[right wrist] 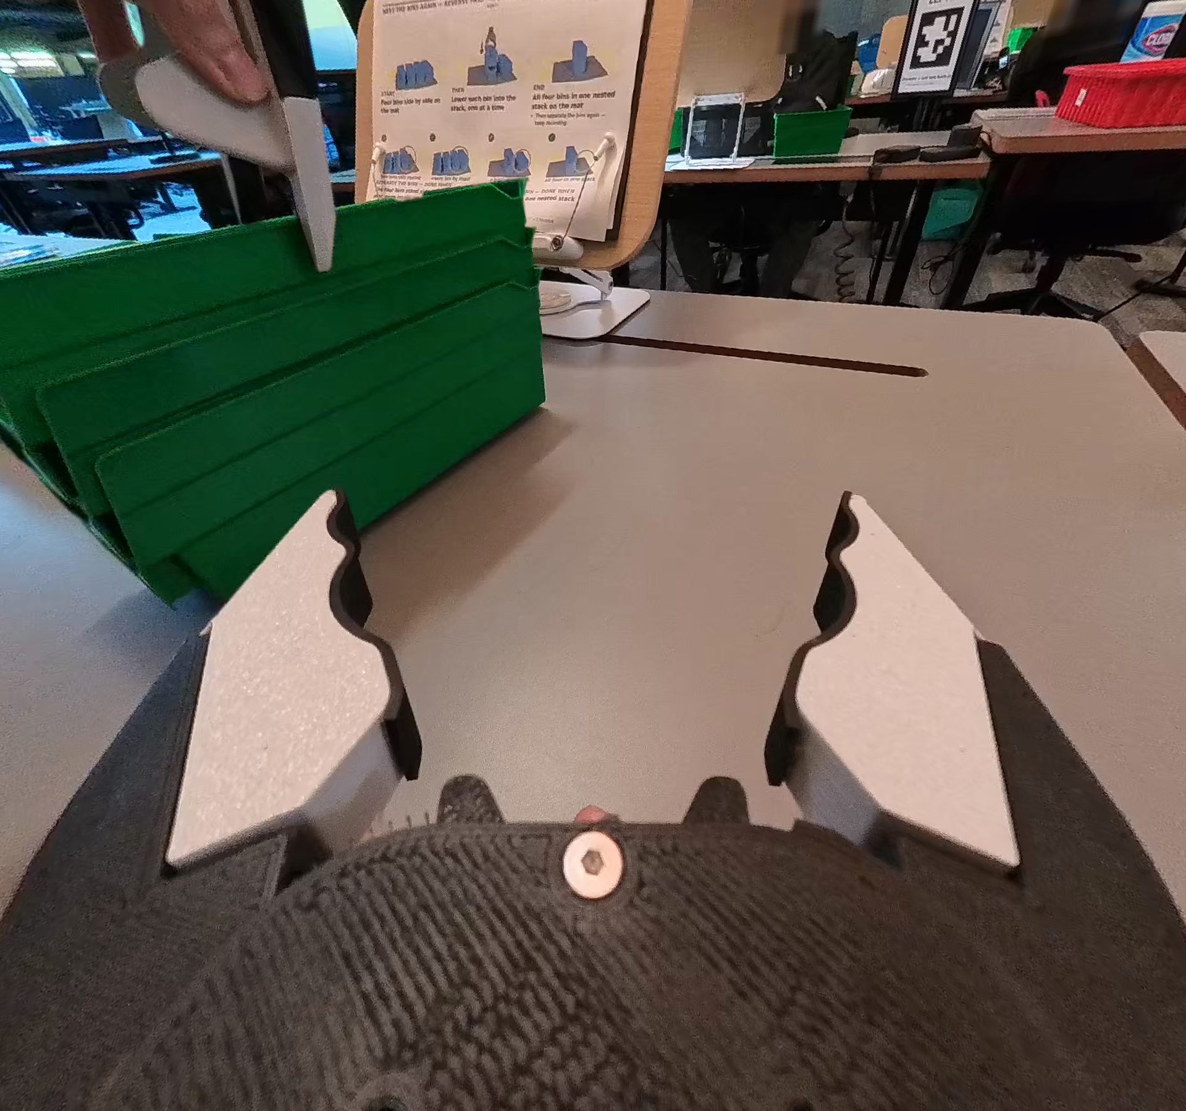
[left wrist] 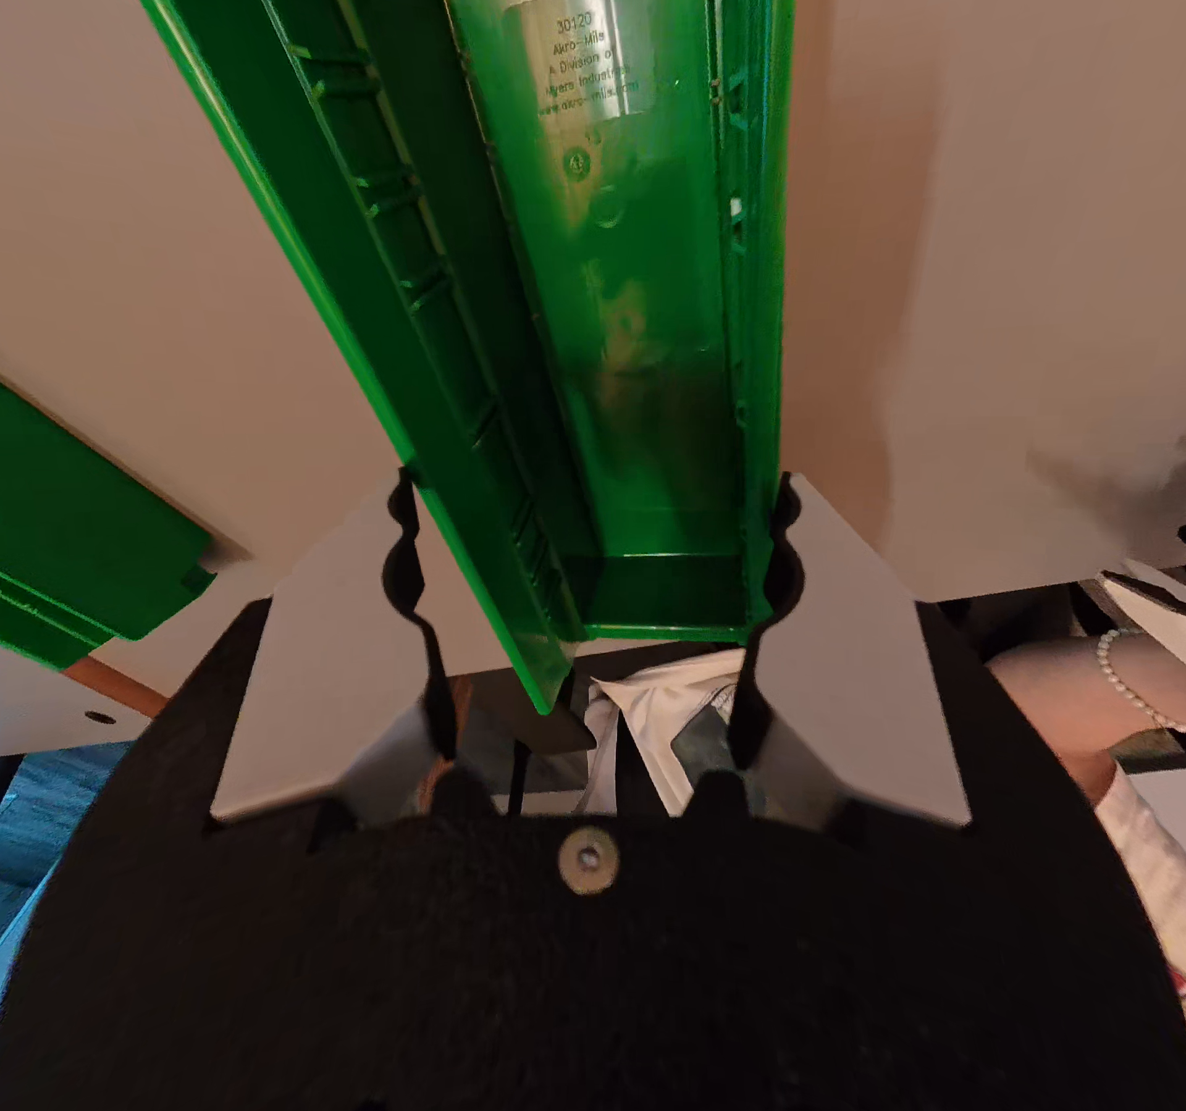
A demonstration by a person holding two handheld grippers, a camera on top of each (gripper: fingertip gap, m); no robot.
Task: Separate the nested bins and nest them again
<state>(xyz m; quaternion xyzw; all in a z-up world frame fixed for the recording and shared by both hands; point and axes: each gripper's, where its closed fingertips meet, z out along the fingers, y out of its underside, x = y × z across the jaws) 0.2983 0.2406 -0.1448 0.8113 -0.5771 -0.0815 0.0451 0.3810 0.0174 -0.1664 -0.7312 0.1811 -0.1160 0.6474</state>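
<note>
Several green bins (right wrist: 289, 413) sit nested in a staggered stack at the left of the grey table (right wrist: 834, 470). My left gripper (left wrist: 597, 483) looks down into the long top green bin (left wrist: 642, 342). Its two fingers press on the bin's outer side walls at the near end. In the right wrist view one left gripper finger (right wrist: 314, 227) rests on the top bin's rim, with a hand (right wrist: 212, 53) holding the tool. My right gripper (right wrist: 590, 496) is open and empty over bare table, just right of the stack. Part of another green bin (left wrist: 83, 535) shows at the left edge.
An instruction sheet on a wooden stand (right wrist: 513, 86) stands behind the stack. A dark slot (right wrist: 757, 358) runs across the table's far part. Other desks, a red basket (right wrist: 1123, 92) and a green bin (right wrist: 812, 130) are far behind. A wrist with a bead bracelet (left wrist: 1091, 682) is at my right.
</note>
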